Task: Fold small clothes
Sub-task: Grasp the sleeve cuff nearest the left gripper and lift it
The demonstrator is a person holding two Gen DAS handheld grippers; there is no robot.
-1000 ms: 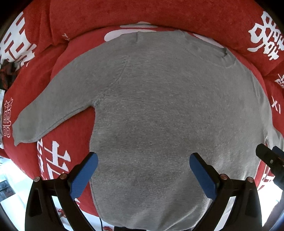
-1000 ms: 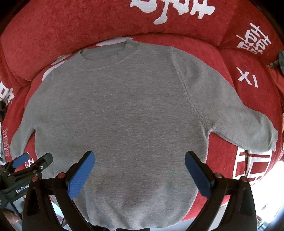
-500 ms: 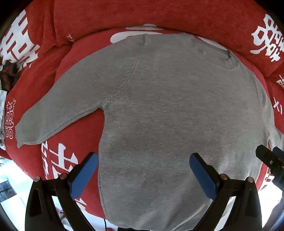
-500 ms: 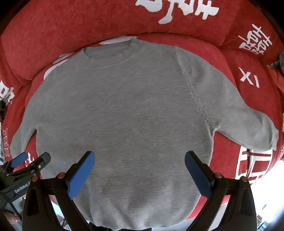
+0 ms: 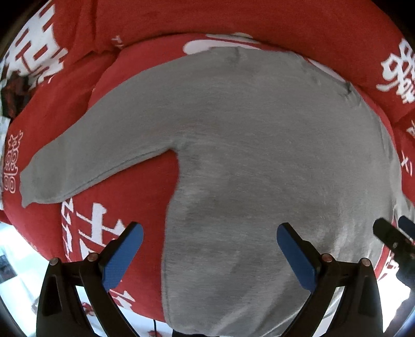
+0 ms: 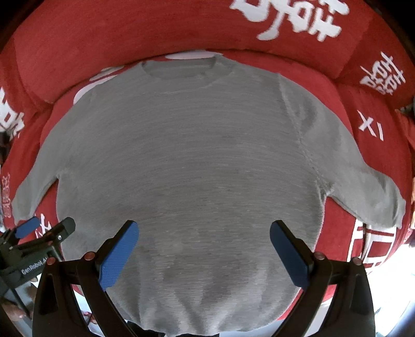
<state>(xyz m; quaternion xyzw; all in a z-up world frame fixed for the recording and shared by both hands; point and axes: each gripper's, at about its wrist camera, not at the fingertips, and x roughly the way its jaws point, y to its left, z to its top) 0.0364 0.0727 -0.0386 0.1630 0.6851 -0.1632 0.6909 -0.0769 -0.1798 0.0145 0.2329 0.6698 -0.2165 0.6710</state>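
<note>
A grey long-sleeved sweater (image 5: 259, 145) (image 6: 186, 160) lies flat and spread out on a red sofa seat, collar (image 6: 179, 68) toward the backrest, hem toward me. One sleeve (image 5: 85, 160) stretches out to the left, the other sleeve (image 6: 368, 191) to the right. My left gripper (image 5: 210, 248) hovers open above the sweater's lower left side edge, nothing between its blue pads. My right gripper (image 6: 203, 246) hangs open over the lower middle of the body, also empty. Each gripper shows at the edge of the other's view: the right gripper (image 5: 389, 236), the left gripper (image 6: 44, 230).
The sofa (image 6: 103, 39) is red plush with white characters; its backrest (image 5: 233, 18) curves behind the sweater. The seat's front edge (image 5: 85, 261) drops to a bright floor below. A dark object (image 5: 13, 96) sits at the far left of the sofa.
Both grippers have shifted left and a little closer to the sweater, staying open. The left one now straddles the sweater's left side edge. The sweater has not moved.
</note>
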